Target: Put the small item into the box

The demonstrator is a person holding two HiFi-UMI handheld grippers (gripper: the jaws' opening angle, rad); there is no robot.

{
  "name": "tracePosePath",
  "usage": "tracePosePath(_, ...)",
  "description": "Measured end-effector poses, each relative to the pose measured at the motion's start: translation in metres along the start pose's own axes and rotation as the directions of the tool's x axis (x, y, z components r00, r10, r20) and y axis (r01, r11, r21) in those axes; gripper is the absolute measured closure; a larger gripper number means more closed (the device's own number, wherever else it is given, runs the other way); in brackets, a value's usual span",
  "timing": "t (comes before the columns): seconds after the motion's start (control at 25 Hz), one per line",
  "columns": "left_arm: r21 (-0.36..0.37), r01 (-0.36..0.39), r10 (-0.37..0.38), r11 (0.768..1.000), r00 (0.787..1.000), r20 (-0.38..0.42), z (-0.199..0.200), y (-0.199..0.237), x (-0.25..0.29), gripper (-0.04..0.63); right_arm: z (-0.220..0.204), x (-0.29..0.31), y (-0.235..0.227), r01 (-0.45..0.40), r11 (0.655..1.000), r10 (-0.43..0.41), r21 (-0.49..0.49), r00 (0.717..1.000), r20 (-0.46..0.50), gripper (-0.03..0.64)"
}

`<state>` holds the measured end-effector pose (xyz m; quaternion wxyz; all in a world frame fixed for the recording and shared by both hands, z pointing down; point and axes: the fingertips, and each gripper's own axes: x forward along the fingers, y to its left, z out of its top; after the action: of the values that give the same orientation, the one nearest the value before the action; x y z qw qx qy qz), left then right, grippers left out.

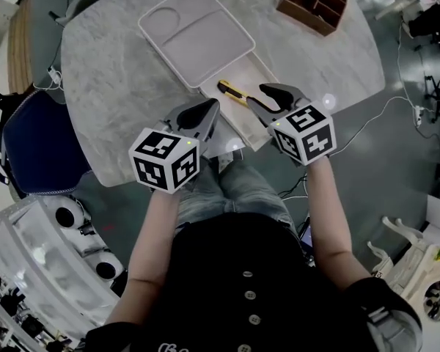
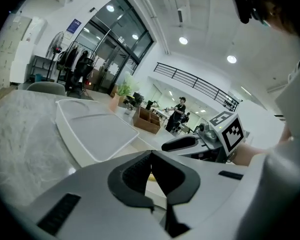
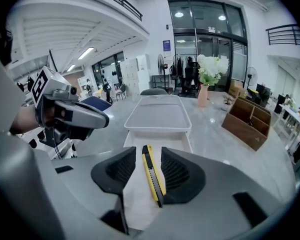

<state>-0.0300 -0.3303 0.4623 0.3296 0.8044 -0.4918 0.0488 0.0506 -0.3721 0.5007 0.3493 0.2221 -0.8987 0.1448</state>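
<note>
A yellow utility knife [image 1: 233,92] lies inside the shallow white box [image 1: 251,72] at the near edge of the marble table. The box's white lid [image 1: 198,34] rests just beyond it, overlapping its far end. My right gripper [image 1: 258,96] hovers open right of the knife. In the right gripper view the knife [image 3: 153,176] shows between the spread pads, lying on the box floor [image 3: 162,140] and not clamped. My left gripper [image 1: 210,108] hangs over the box's near-left corner with its tips together and nothing in them; its pads [image 2: 135,174] meet at the top.
A brown wooden organizer [image 1: 313,2] stands at the table's far right. A vase of flowers [image 3: 206,79] sits beyond the lid. A blue chair [image 1: 37,145] is left of the table, and the table's front edge [image 1: 132,178] is close to the person's knees.
</note>
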Motion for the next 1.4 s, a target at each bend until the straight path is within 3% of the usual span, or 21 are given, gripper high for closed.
tracePosePath(0.52, 0.097, 0.078, -0.078, 0.992, 0.997, -0.008, 0.033, -0.032, 0.017, 0.577, 0.015, -0.043, -0.009, 0.079, 0.994, -0.085, 0.070, 0.992, 0.098, 0.460)
tracePosePath(0.72, 0.179, 0.111, -0.102, 0.978, 0.993, -0.060, 0.035, -0.048, 0.022, 0.577, 0.020, -0.054, 0.000, 0.082, 0.995, -0.089, 0.057, 0.988, 0.129, 0.462)
tracePosePath(1.08, 0.254, 0.104, -0.097, 0.961, 0.994, -0.040, 0.058, -0.059, 0.014, 0.577, 0.040, -0.074, 0.005, 0.103, 0.992, -0.115, 0.070, 0.972, 0.205, 0.466)
tracePosePath(1.24, 0.276, 0.100, -0.097, 0.956, 0.995, -0.027, 0.065, -0.062, 0.010, 0.577, 0.051, -0.084, 0.004, 0.113, 0.988, -0.138, 0.106, 0.953, 0.271, 0.466)
tracePosePath(1.4, 0.289, 0.126, -0.126, 0.949, 0.992, -0.017, 0.073, -0.073, 0.003, 0.577, 0.072, -0.100, 0.008, 0.142, 0.987, -0.159, 0.073, 0.907, 0.391, 0.472)
